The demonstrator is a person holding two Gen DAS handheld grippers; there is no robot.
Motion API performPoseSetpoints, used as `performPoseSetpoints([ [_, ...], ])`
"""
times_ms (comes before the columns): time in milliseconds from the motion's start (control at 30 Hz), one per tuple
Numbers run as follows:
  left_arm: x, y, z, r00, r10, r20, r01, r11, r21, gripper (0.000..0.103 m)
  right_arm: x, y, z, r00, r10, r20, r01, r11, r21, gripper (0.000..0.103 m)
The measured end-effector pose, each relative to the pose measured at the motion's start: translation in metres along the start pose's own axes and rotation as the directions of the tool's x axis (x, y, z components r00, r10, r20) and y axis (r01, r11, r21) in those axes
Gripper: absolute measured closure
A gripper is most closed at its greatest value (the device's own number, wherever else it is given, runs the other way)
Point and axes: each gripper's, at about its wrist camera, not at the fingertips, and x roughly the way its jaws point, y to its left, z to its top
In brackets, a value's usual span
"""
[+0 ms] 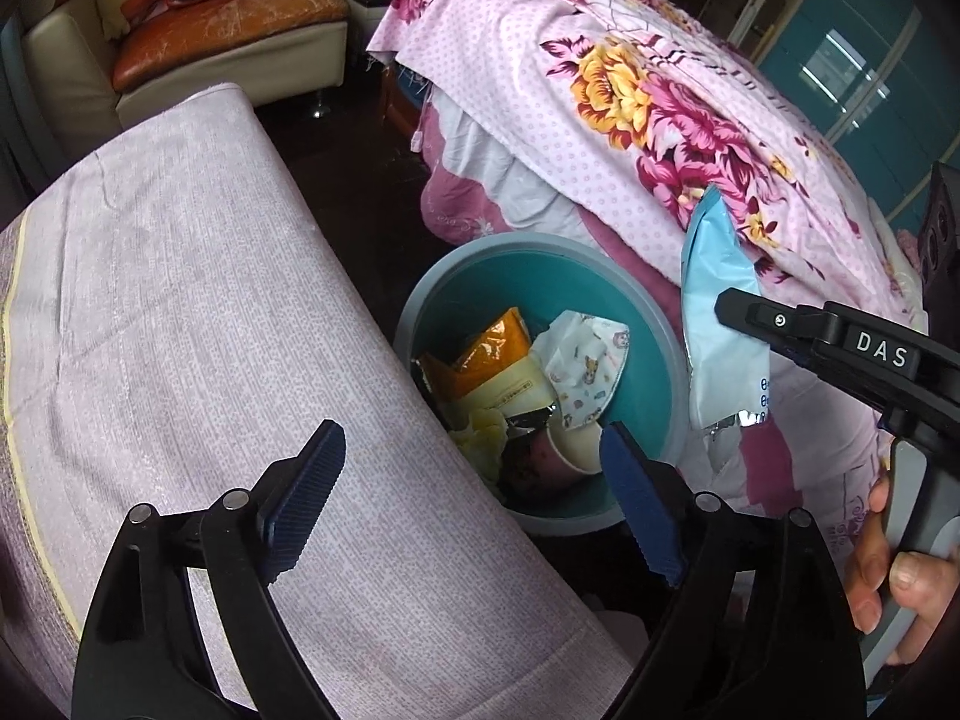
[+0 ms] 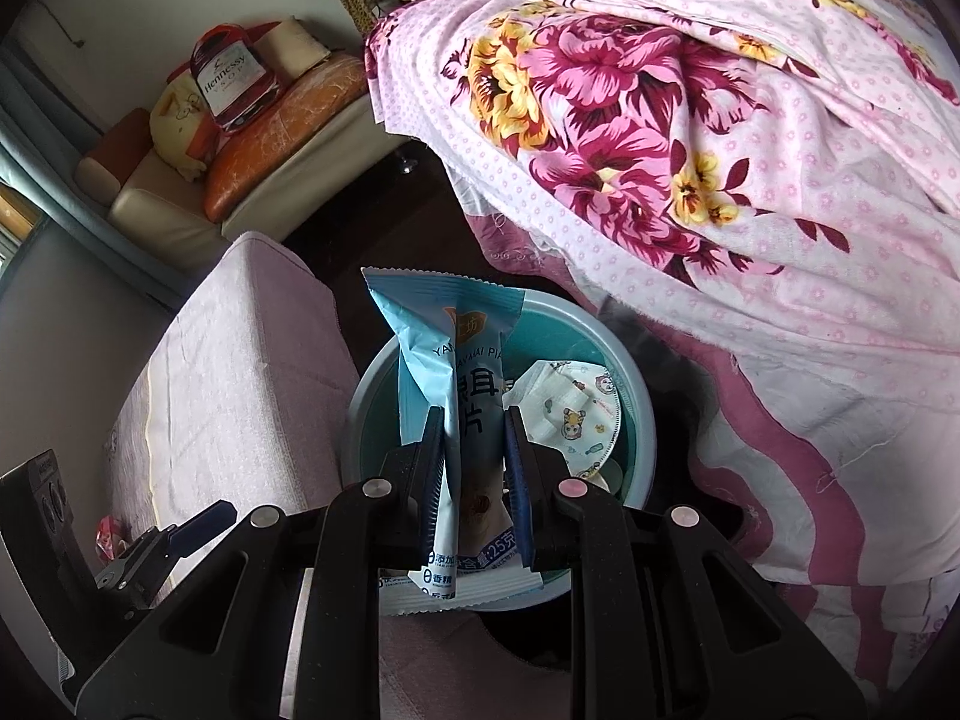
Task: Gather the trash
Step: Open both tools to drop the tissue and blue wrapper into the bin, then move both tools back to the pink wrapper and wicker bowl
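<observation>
A light-blue snack wrapper is being pinched by the right gripper above the teal bin; release is likely called for next. The left gripper is being held spread, empty.

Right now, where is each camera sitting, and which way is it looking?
Left wrist: sits on the left gripper, facing down at the teal trash bin; its open blue fingers and the person's right hand show.
Right wrist: sits on the right gripper, facing down over the bin; its fingers pinch a light blue snack wrapper.
Both show the bin, the wrapper, the patterned face mask and the floral bedsheet.
</observation>
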Motion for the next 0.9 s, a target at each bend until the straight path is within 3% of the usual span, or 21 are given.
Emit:
performPoseSetpoints([
  [133,-0.002,0.005,-0.002,1.0,-0.001,0.001,0.001,1.0,-0.009,0.014,0.0,0.003,0.0,1.0,-0.011,-0.001,0.011,1.0,-0.004,0.079],
  [167,-0.002,0.007,-0.003,1.0,-0.002,-0.001,0.002,1.0,-0.013,0.014,0.001,0.004,0.0,1.0,-0.012,-0.003,0.012,1.0,-0.004,0.074],
  [267,-0.003,0.013,-0.005,1.0,-0.003,-0.01,0.003,1.0,-0.029,0.012,0.002,0.006,-0.001,1.0,-0.014,-0.005,0.014,1.0,-0.002,0.038],
  [400,-0.005,0.022,-0.01,1.0,-0.007,-0.025,0.006,0.999,-0.053,0.012,0.003,0.013,-0.004,0.999,-0.014,-0.03,0.014,1.0,-0.001,0.027],
  [900,-0.045,0.063,-0.039,1.0,0.01,0.01,-0.009,0.994,-0.111,0.011,-0.003,0.055,-0.03,0.996,-0.025,-0.084,0.021,0.999,-0.043,0.024],
])
